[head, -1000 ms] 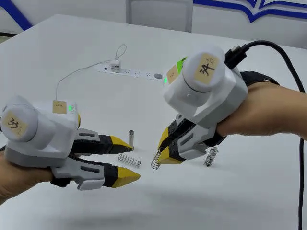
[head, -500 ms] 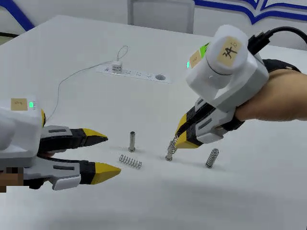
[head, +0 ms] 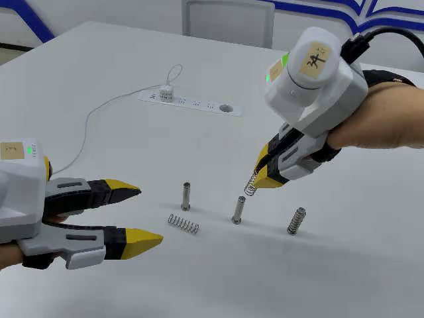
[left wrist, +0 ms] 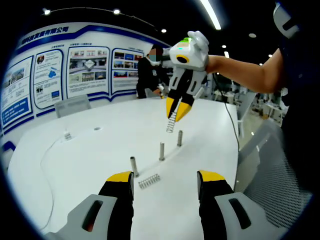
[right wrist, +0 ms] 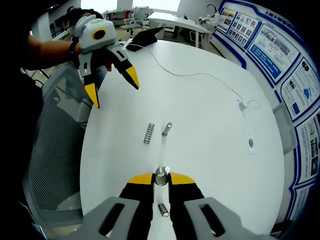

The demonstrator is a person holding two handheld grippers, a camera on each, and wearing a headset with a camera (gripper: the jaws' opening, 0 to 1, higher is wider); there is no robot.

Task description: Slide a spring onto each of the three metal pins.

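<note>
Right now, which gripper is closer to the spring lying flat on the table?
Left. The left gripper, jaws open, sits just beside the lying spring; the right gripper is raised near the middle pin, clamping a second spring.

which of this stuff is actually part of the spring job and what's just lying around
Job:
- left pin and middle pin, both bare
- right pin, spring already on
- loose spring, lying flat
- held spring in the right hand-held gripper
- left hand-held gripper, open

Lying about:
- power strip
- charger plug
- chair
</note>
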